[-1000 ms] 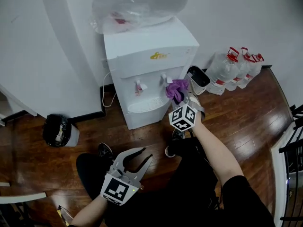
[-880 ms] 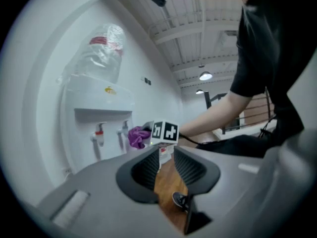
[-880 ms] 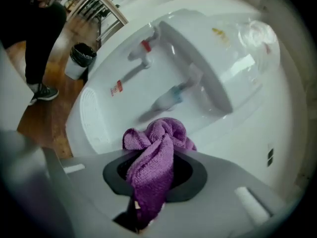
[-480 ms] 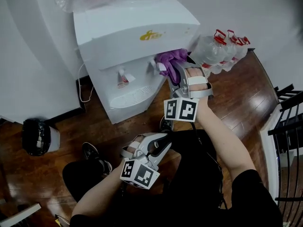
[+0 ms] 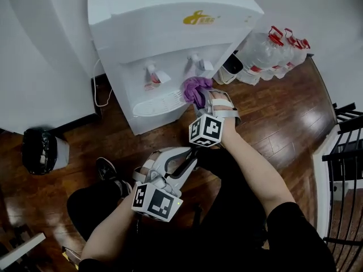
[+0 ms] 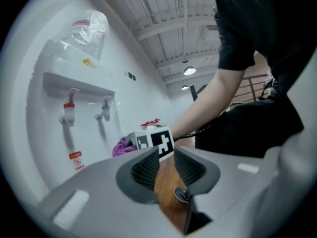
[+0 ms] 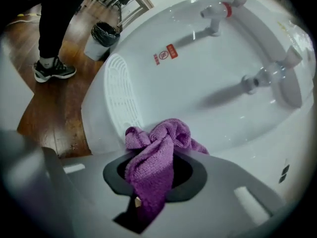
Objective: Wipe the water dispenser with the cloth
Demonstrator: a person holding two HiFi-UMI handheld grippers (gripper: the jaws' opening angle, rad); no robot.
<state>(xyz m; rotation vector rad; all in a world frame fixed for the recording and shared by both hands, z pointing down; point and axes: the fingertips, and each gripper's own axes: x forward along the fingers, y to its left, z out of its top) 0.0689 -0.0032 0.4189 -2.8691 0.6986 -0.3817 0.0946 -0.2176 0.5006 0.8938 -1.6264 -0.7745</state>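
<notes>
Water dispenser (image 5: pixel 170 16), white and boxy, fills the upper middle of the head view as a person close before it works on its front panel with a purple cloth (image 5: pixel 195 88). The cloth sits at frame centre, bunched at the right end of the drip tray (image 5: pixel 161 102) and just below the right-hand tap (image 5: pixel 199 63). Whether it presses on the plastic cannot be told. The right gripper (image 5: pixel 203 98) has its jaws clamped on the cloth, with a wad standing proud of the tips and a tail trailing back between them. The left gripper (image 5: pixel 184 158), lower in the frame and well apart from the machine, has just been narrowing its jaws. They stand a slit apart, with only wooden floor (image 5: pixel 272 129) showing between them. The risk from here looks twofold. An upward sweep could snag the tap lever and spill water. With so small a wad ahead of the jaws, a hard push could also bring the bare tips against the panel or knock the tray loose.
</notes>
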